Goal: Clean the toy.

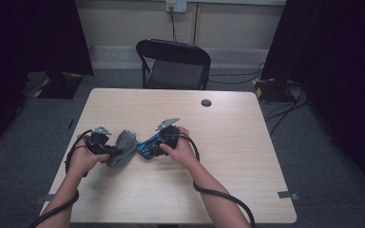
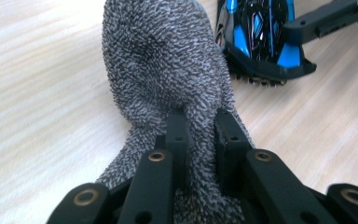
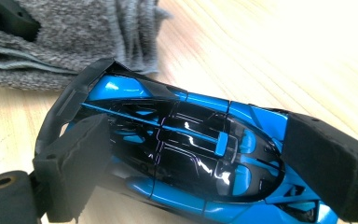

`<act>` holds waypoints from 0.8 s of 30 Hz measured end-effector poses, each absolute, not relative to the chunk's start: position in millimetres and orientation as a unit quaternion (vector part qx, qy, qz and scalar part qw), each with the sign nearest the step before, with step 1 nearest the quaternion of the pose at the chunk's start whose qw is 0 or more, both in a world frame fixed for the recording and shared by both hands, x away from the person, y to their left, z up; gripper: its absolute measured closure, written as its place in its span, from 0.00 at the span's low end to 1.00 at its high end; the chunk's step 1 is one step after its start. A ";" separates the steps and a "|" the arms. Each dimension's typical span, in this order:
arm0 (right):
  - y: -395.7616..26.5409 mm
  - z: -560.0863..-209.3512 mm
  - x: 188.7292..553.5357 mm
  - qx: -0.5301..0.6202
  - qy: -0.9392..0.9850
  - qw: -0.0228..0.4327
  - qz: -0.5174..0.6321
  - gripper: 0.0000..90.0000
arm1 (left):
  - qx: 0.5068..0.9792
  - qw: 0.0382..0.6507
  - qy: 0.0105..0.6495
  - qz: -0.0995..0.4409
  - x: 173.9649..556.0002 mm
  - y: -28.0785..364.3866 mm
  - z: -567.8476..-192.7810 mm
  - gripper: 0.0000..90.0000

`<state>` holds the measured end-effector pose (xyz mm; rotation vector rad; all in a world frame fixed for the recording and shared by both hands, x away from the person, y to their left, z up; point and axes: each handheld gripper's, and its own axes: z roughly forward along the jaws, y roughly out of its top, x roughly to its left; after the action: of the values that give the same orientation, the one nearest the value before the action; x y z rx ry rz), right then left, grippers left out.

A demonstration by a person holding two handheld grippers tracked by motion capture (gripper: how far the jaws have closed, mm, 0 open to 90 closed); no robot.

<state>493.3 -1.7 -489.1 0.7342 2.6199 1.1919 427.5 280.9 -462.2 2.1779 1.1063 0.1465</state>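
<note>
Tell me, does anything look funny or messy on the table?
Nothing looks broken or spilled. The grey sock is bunched up where the left gripper pinches it, and the blue toy car sits between the right gripper's jaws. A chair stands behind the table.

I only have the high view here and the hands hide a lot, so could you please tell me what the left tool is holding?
Observer: The left tool is shut on a grey knitted sock; a fold of the fabric is pinched between its jaws.
Operator: Thank you. And the blue thing at the right tool?
Observer: It is a blue and black toy car, held lengthwise, with one pad of the right tool at each end.
Operator: Is the car touching the sock?
Observer: In the right gripper view the car's dark rear wing overlaps the sock's edge, but I cannot tell whether they touch.
</note>
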 end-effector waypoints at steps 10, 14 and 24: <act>-1.8 -489.2 493.5 0.246 0.879 0.085 0.400 0.09 | 0.808 0.366 0.457 0.071 418.4 315.6 -448.0 0.88; -2.4 -489.6 493.0 0.246 0.878 0.086 0.402 0.09 | 0.785 0.388 0.475 0.087 429.4 321.5 -437.6 0.88; -2.6 -489.7 493.1 0.246 0.878 0.086 0.402 0.09 | 0.763 0.407 0.492 0.103 479.8 284.9 -443.0 0.87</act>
<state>493.1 -2.6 -489.7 0.7322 2.6171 1.1985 479.8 284.9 -443.0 1.9234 1.2394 0.2590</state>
